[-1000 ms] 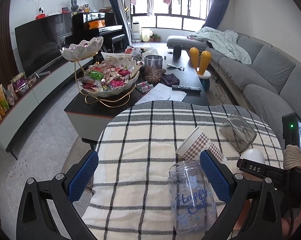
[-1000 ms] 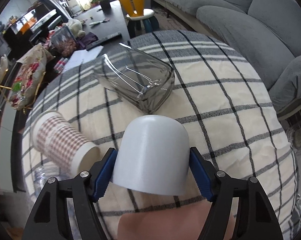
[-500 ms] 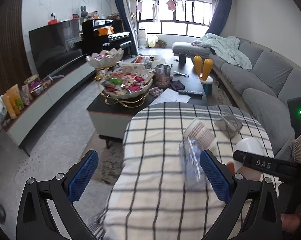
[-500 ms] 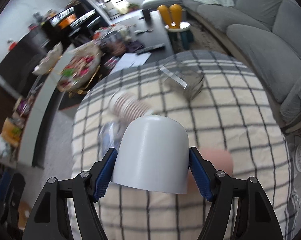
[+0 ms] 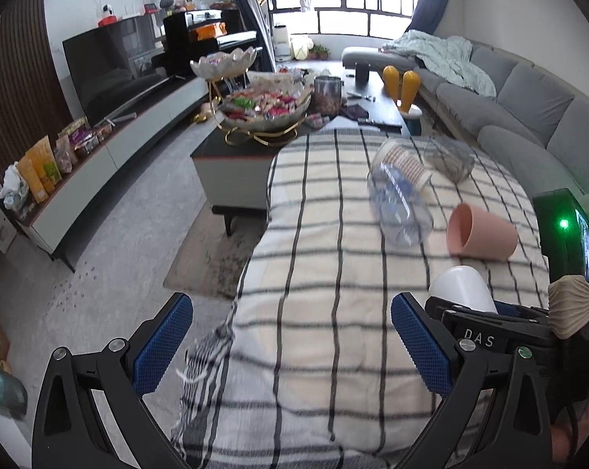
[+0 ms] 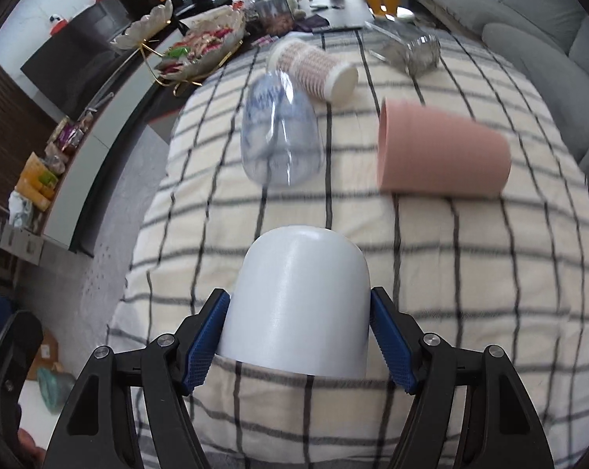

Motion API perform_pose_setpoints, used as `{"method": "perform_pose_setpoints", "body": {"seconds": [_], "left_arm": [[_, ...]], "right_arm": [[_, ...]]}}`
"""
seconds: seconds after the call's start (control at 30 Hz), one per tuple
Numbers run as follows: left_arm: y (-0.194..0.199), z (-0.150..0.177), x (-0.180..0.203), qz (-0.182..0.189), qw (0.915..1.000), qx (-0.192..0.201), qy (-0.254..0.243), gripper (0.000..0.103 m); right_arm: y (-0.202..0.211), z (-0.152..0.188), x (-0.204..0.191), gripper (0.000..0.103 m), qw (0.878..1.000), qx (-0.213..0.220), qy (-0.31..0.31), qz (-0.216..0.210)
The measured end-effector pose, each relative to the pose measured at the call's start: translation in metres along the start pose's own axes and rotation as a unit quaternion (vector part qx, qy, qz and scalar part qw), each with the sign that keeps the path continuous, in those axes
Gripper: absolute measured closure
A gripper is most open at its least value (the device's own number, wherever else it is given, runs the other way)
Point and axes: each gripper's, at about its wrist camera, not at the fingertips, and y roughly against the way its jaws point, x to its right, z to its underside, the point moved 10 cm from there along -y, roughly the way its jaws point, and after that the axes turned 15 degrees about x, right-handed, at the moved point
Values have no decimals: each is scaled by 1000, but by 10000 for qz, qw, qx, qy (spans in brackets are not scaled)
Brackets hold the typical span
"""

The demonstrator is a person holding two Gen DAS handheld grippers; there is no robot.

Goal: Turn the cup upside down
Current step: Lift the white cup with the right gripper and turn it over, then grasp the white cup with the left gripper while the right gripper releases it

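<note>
My right gripper [image 6: 299, 340] is shut on a white cup [image 6: 300, 301], gripped by its sides with its closed rounded end pointing away from the camera, near the front edge of the checked tablecloth [image 6: 470, 273]. The same cup [image 5: 462, 287] and right gripper show at the lower right of the left wrist view. My left gripper [image 5: 290, 346] is open and empty, above the near left part of the cloth.
A pink cup [image 6: 439, 156], a clear plastic jar [image 6: 281, 133], a checked paper cup [image 6: 314, 66] and a smoky glass container [image 6: 406, 47] lie on their sides on the cloth. Beyond are a coffee table with a snack bowl [image 5: 265, 113], a sofa [image 5: 529, 117] and a TV unit.
Both grippers have pulled back toward the near edge of the table; the objects look farther away. The pink cup, hidden behind the white cup before, is now in view. The right gripper still holds the white cup.
</note>
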Motion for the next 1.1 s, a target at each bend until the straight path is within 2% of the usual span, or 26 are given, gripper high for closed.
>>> {"method": "perform_pose_setpoints", "body": {"seconds": [0.1, 0.27, 0.6, 0.73, 0.97, 1.1], "left_arm": [[-1, 15, -5, 32, 10000, -85, 36, 0], [-6, 31, -12, 38, 9997, -225, 88, 0], [-13, 38, -18, 37, 9992, -350, 201, 0], [-12, 35, -16, 74, 9992, -352, 175, 0], [-15, 29, -6, 251, 9975, -600, 280, 0], [-21, 24, 15, 458, 9943, -923, 291, 0]], "right_arm": [[-2, 10, -1, 31, 10000, 73, 25, 61], [0, 16, -6, 31, 9985, 445, 235, 193], [-12, 25, 0, 30, 9995, 191, 63, 253], [-10, 24, 0, 21, 9997, 140, 16, 218], [21, 7, 2, 20, 9993, 326, -67, 144], [53, -18, 20, 19, 9974, 623, -106, 344]]}}
